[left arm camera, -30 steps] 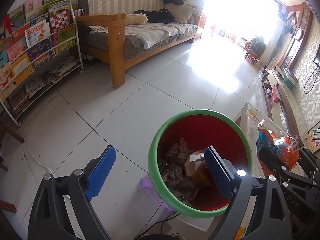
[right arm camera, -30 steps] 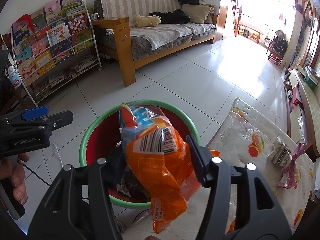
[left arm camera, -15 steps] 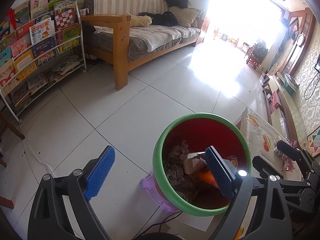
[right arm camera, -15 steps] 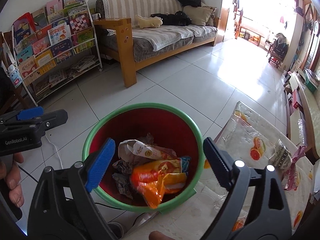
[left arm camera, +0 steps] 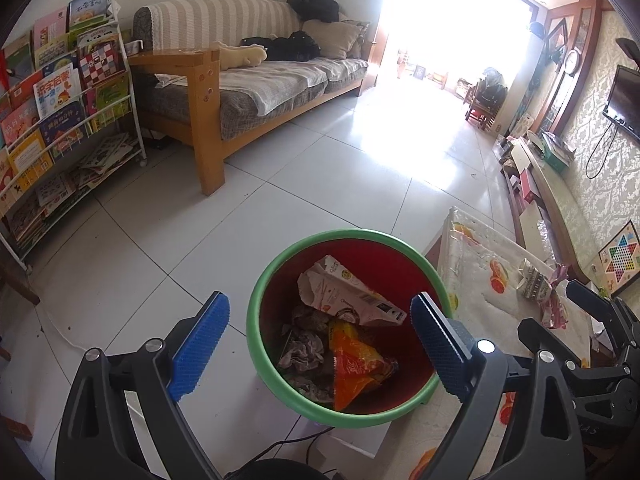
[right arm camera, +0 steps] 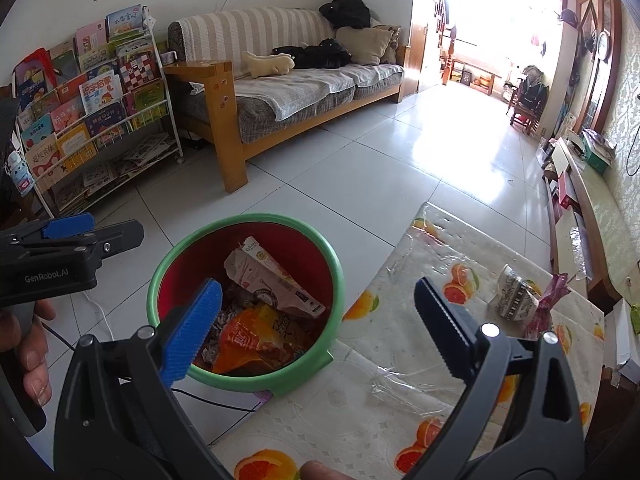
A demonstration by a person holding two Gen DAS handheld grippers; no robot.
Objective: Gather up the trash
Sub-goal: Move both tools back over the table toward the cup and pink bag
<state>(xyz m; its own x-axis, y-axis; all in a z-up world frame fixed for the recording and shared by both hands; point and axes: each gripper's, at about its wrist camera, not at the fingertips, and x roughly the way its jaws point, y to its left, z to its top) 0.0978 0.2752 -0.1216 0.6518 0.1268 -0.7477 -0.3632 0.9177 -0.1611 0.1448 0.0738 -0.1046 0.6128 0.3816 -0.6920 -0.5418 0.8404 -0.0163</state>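
Note:
A green-rimmed red bin stands on the floor beside a low table. In it lie an orange snack bag, a white carton and crumpled paper. My left gripper hangs open above the bin, holding nothing. My right gripper is over the bin's right rim and the table edge; its jaws are opening, with nothing between them. A patterned wrapper and a pink wrapper lie on the table's far right.
A wooden-framed sofa and a white book rack stand across the tiled floor. A low cabinet runs along the right wall. A cable trails on the floor left of the bin. A hand holds the left gripper.
The right gripper opened and let go of the orange snack bag, which now lies in the bin. Both grippers have drawn back and up from the bin.

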